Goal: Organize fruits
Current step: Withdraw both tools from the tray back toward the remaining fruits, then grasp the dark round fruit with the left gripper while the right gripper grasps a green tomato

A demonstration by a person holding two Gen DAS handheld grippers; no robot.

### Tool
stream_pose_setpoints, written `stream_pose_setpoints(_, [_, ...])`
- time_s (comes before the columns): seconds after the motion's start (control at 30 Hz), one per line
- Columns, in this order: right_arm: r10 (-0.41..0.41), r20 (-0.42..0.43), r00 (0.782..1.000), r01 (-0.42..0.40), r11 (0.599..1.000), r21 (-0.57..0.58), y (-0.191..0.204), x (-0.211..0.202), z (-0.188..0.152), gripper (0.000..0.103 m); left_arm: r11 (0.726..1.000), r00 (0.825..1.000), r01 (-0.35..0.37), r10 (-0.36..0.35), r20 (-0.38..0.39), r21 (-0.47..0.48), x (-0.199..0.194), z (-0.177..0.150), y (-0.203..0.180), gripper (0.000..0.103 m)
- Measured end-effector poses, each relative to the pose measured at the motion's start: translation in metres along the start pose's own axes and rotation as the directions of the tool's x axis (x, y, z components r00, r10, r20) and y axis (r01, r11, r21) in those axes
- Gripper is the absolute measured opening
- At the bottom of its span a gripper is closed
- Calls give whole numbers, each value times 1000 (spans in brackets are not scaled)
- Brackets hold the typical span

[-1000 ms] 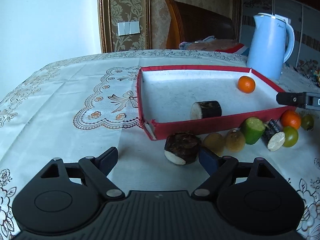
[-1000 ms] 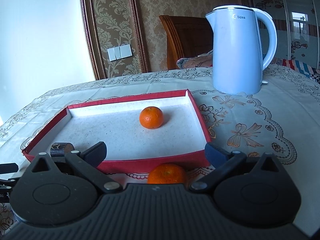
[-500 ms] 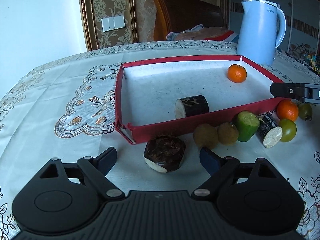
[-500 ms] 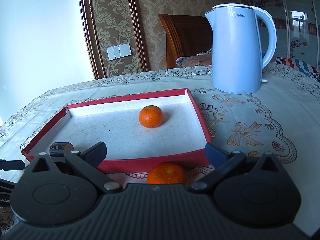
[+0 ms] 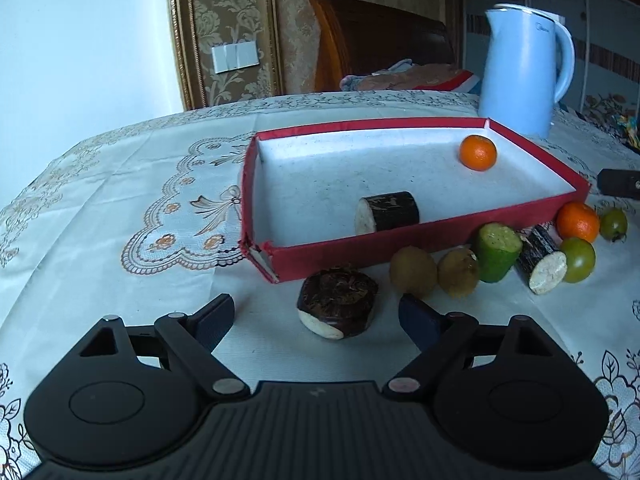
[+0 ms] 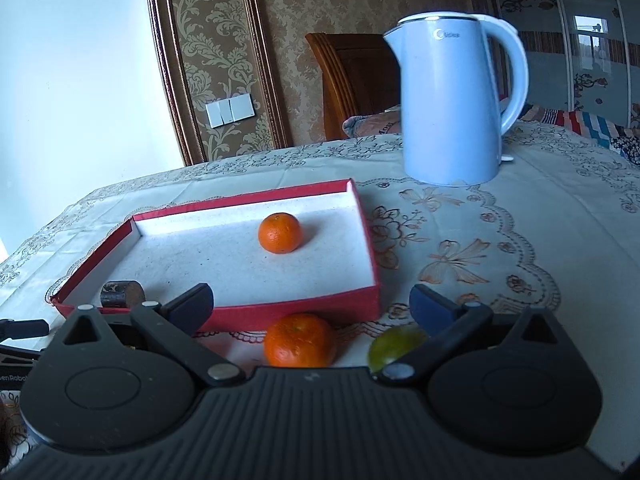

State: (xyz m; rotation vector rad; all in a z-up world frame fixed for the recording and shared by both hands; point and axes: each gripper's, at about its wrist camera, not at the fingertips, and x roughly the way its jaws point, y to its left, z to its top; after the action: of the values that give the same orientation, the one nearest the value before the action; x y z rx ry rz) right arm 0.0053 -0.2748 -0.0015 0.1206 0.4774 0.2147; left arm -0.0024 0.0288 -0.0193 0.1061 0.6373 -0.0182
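Starting with the left wrist view, we find the left gripper [image 5: 316, 314] held low over the tablecloth [image 5: 120, 280], its fingers spread wide and holding nothing. A squat dark root piece [image 5: 338, 304] sits on the cloth between the fingertips, untouched, its pale cut face turned toward the camera and down-left. The red tray [image 5: 440, 236] lies beyond it, white inside, with its near-left corner torn. We count two items in the tray: one dark cane segment [image 5: 387, 213] lying on its side, long axis running left to right, pale cut end facing left; and one orange [image 5: 478, 153] near the far right corner. Outside, along the tray's near wall, we count two brown kiwis [image 5: 413, 272], one green cucumber stub [image 5: 497, 252] tilted with its cut end up, one second cane segment [image 5: 542, 258] pointing toward the camera and right, one orange by the wall [image 5: 578, 222], and two green round fruits [image 5: 577, 254]. A blue kettle [image 5: 520, 68] stands behind the tray.

Turning to the right wrist view, we find the right gripper [image 6: 312, 308] likewise spread apart and empty. One orange [image 6: 299, 340] rests on the cloth just outside the tray's near wall, between the fingers but clear of both pads. One green fruit [image 6: 394, 346] lies partly hidden behind the right finger.
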Motion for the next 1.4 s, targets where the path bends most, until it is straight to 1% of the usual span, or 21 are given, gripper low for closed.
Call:
stream_pose_setpoints(0.07, [-33,2,999,33,999,-16,-17,-15,-4,103,1000,1000,-8,8,4,17,0,0,-3,90])
stream_pose_setpoints(0.2, [-96,-28,995,95,995,-30,-46,-30,-18,103,1000,1000,16,-16,-13,-14,3,0,3,90])
stream_pose_setpoints(0.3, [-101,-47,994,101,995,-10,-58,-32,-27,103,1000,1000,15,-15,-13,-14,3,0,3,90])
stream_pose_setpoints(0.37, [-96,-65,993,96,995,-5,-58,-28,-29,103,1000,1000,14,-14,-13,-12,4,0,3,90])
stream_pose_setpoints(0.47, [-81,-50,995,80,996,-24,-51,-25,-27,103,1000,1000,18,-19,-15,-19,4,0,4,90])
stream_pose_setpoints(0.6, [-82,-98,992,75,994,-78,-37,-9,-24,103,1000,1000,15,-15,-15,-17,4,0,3,91])
stream_pose_setpoints(0.67, [-75,-117,990,66,994,-85,-33,-4,-22,103,1000,1000,15,-15,-16,-18,4,0,3,91])
stream_pose_setpoints(0.73, [-89,-126,988,80,994,-80,-32,0,-20,103,1000,1000,15,-15,-16,-18,4,0,3,91])
stream_pose_setpoints(0.8, [-85,-134,987,75,995,-73,-32,5,-18,99,1000,1000,15,-15,-16,-18,4,0,3,91])
stream_pose_setpoints(0.83, [-89,-140,986,79,994,-71,-32,9,-17,94,1000,1000,15,-15,-16,-18,4,0,3,91])
stream_pose_setpoints(0.9, [-88,-152,984,78,994,-73,-31,14,-16,94,1000,1000,15,-16,-16,-18,4,0,3,91])
stream_pose_setpoints(1.1, [-85,-156,984,69,992,-105,-24,22,-14,84,1000,1000,15,-15,-16,-18,4,0,3,91])
stream_pose_setpoints(1.27, [-84,-153,985,68,992,-103,-23,23,-13,83,1000,1000,15,-15,-16,-17,4,0,3,91])
stream_pose_setpoints(1.33, [-82,-151,985,66,992,-109,-22,22,-13,79,1000,1000,15,-16,-16,-19,4,0,3,91])
stream_pose_setpoints(1.4, [-80,-152,985,61,991,-122,-20,23,-13,68,1000,1000,15,-15,-15,-18,4,0,3,91])
